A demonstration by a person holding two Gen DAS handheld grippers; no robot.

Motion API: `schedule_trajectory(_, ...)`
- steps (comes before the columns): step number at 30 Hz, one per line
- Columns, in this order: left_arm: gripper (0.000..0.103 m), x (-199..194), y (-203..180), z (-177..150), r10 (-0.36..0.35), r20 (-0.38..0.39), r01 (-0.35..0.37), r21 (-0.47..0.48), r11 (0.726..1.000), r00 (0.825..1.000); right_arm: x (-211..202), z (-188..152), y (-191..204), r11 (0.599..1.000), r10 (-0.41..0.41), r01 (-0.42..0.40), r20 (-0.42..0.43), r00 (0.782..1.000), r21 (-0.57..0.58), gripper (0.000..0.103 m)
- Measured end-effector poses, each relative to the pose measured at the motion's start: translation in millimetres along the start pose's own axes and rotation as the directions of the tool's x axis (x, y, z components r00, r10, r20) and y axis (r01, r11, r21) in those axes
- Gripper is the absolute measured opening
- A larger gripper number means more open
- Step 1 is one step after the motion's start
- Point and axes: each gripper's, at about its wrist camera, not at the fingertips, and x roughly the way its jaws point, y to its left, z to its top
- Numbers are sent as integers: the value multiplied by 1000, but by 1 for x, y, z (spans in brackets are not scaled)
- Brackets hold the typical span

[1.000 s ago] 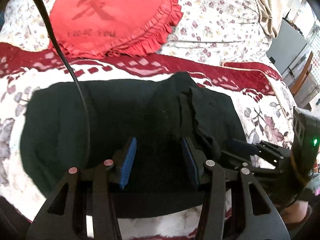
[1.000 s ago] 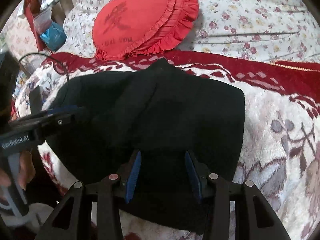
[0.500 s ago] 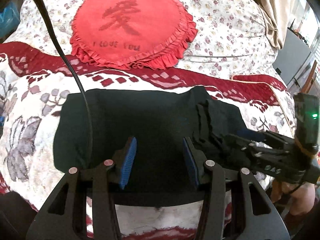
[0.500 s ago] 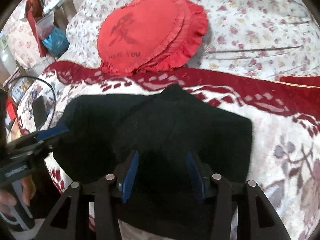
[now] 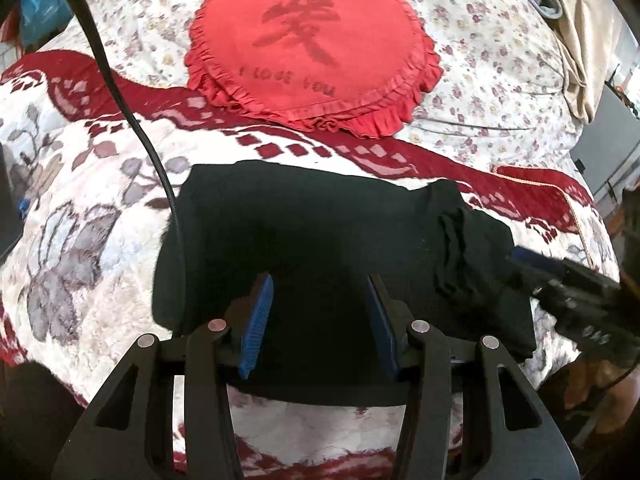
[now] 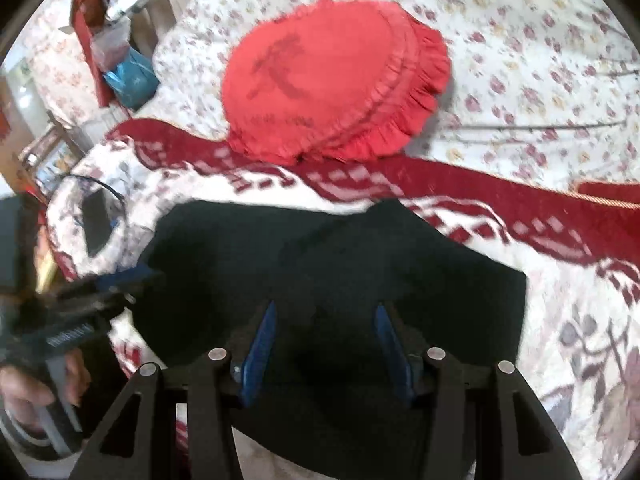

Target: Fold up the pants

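Black pants (image 5: 332, 248) folded on a floral blanket (image 5: 80, 216) by a red heart pillow (image 5: 312, 52); left gripper (image 5: 320, 300) spread, empty; right gripper (image 6: 324, 332) spread too, nothing pinched.

Black pants (image 5: 320, 232) folded on blanket (image 5: 80, 208); left hand-held gripper (image 5: 320, 312) above, jaws apart (nothing btwn); red cushion (image 5: 316, 48) behind.
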Motion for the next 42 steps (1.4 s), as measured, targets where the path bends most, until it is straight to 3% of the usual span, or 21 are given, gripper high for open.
schedule_trajectory(7,47,-9,18,-9,-2,-4,2,-44,999,1000,25,18,29,995,95,-95,-13,995,-31,53)
schedule_trajectory(10,64,-12,29,-16,-35,-2,35,-86,996,999,45,29,46,989,122,-125,-40,992,-75,62)
schedule_trajectory(12,64,-14,39,-20,-57,4,57,-121,991,998,56,36,57,984,134,-140,-56,989,-113,62)
schedule_trajectory(15,64,-15,50,-23,-34,-6,33,-152,988,999,73,49,74,974,146,-156,-69,987,-162,63)
schedule_trajectory(23,64,2,77,-41,-70,-47,53,-297,953,996,114,81,103,956,167,-187,-107,980,-226,70)
schedule_trajectory(27,64,12,82,-37,-87,-34,72,-316,946,996,146,91,114,942,220,-248,-144,965,-228,70)
schedule_trajectory(31,76,19,88,-30,-103,7,100,-323,941,995,177,94,120,924,270,-311,-198,942,-221,71)
schedule_trajectory(33,80,22,92,-26,-103,28,106,-332,937,994,189,93,117,916,323,-361,-214,922,-173,70)
schedule_trajectory(35,80,25,93,-22,-103,53,115,-325,939,993,193,91,111,914,359,-385,-183,915,-132,51)
schedule_trajectory(36,74,24,92,-21,-105,67,121,-318,940,992,192,90,110,912,369,-392,-177,912,-120,49)
schedule_trajectory(37,52,21,92,-21,-103,83,124,-312,942,991,190,90,107,909,386,-405,-168,907,-97,45)
schedule_trajectory(38,43,18,92,-18,-94,98,119,-296,948,991,187,89,105,908,394,-410,-160,905,-85,43)
schedule_trajectory(39,37,14,91,-18,-98,110,125,-281,952,989,181,89,102,907,401,-415,-148,904,-75,42)
schedule_trajectory(42,34,0,81,-13,-152,169,190,-239,952,974,151,94,84,892,450,-452,-76,890,-11,42)
